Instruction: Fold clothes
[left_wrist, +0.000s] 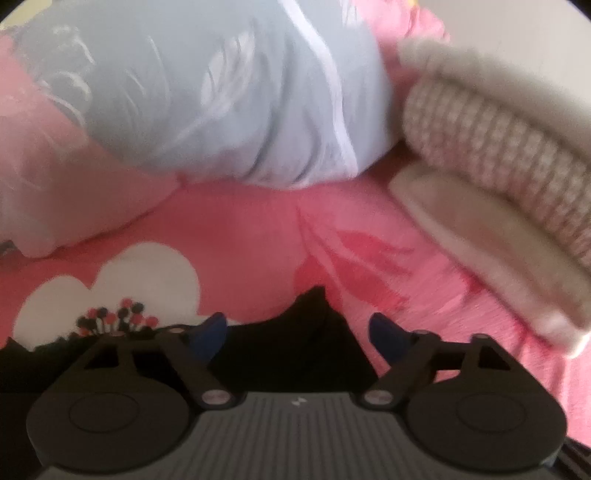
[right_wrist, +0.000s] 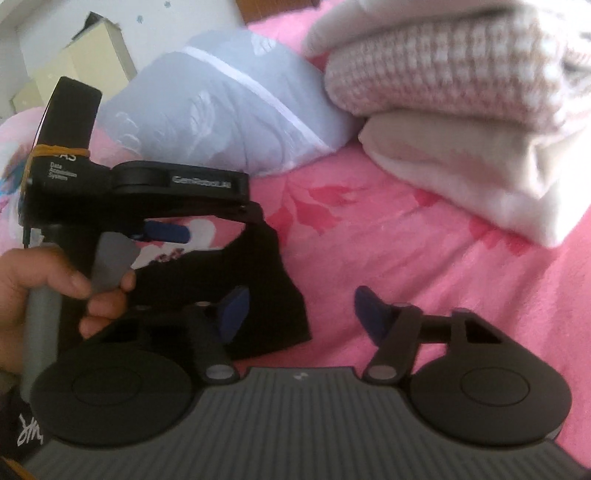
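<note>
A black garment (left_wrist: 291, 354) lies bunched on the pink flowered bedsheet (left_wrist: 251, 229). In the left wrist view, one of its peaks rises between the blue pads of my left gripper (left_wrist: 299, 334), which stands open with neither pad pressing the cloth. The right wrist view shows the same black garment (right_wrist: 266, 295) under the left pad of my right gripper (right_wrist: 301, 314). That gripper is open too, and the gap between its pads is over bare sheet. A hand (right_wrist: 55, 288) holds the left gripper (right_wrist: 221, 223) at the garment's far upper edge.
A light blue plastic-wrapped pillow (left_wrist: 221, 96) (right_wrist: 221, 110) lies at the back. To its right is a stack of folded clothes (left_wrist: 498, 147) (right_wrist: 461, 92), a knitted pink-white piece on top of cream ones. A pale cabinet (right_wrist: 74, 55) stands beyond the bed.
</note>
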